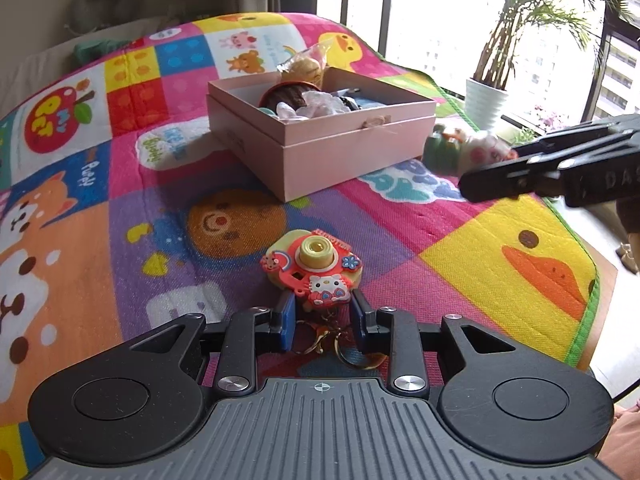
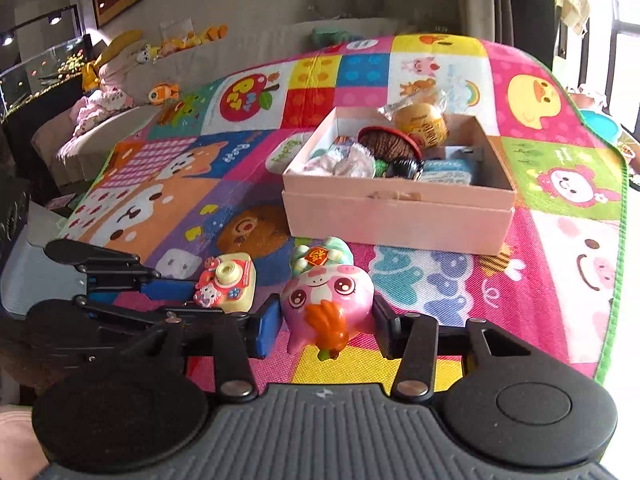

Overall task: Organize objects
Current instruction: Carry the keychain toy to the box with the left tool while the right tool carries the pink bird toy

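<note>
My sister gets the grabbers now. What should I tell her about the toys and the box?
Left gripper: open, fingers either side of the camera toy's bottom edge, not squeezing yet.
Right gripper: open around the pig toy, which lies on the mat.
The pink box sits farther back on the mat, open, with several small things already inside.
Left to do: close on each toy, lift it and drop it in the box.

The pig figurine [image 2: 326,300] looks glossy, smooth plastic. The play mat [image 1: 120,208] is woven, rough cloth; the pink box [image 2: 400,220] is matt cardboard.
</note>
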`<state>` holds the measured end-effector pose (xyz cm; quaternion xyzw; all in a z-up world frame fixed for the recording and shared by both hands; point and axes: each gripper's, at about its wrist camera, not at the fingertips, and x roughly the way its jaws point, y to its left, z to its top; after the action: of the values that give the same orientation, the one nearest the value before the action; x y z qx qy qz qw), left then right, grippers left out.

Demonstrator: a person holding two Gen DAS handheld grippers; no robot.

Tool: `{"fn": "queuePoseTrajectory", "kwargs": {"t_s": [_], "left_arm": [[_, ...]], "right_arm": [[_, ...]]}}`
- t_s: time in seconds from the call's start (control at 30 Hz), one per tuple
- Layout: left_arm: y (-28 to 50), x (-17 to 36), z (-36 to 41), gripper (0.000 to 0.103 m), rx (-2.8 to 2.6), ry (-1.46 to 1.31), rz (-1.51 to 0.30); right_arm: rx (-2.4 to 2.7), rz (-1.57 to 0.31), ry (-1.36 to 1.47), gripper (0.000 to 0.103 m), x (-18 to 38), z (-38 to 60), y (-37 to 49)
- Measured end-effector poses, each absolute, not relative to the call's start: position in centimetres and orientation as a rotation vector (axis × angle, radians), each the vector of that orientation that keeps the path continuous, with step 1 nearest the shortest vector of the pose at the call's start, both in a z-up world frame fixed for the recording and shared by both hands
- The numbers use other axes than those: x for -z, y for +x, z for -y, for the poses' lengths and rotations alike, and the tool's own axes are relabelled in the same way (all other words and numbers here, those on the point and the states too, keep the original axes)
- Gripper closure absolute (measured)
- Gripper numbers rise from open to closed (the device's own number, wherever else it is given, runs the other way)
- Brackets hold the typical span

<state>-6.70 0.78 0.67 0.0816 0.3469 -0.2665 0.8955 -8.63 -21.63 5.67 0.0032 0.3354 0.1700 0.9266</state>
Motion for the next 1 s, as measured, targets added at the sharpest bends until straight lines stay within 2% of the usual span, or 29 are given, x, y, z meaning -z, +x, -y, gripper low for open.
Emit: {"fn": "queuePoseTrajectory", "kwargs": {"t_s": [0.2, 0.57, 0.8, 1.0], "left_arm": [[-8.8, -2.0, -1.2, 0.072, 0.579, 0.164, -0.687], [-10.3, -7.8, -2.2, 0.072, 0.593, 0.130, -0.550], [-5.0, -13.6, 0.8, 0.072, 0.600, 0.087, -0.393], [3.1, -14.1, 3.2, 0.072, 0.506, -0.024, -0.385]], "right_arm": [[-0.292, -0.573, 0.007, 0.056, -9.2, 23.3, -11.1], [-0.251, -0.454, 0.063, 0.056, -11.2, 25.4, -13.8], [-0.244, -0.444, 0.100, 0.056, -10.2, 26.2, -13.7], [-0.232, -0.469, 0.103, 0.056, -8.4, 26.9, -12.9]]}}
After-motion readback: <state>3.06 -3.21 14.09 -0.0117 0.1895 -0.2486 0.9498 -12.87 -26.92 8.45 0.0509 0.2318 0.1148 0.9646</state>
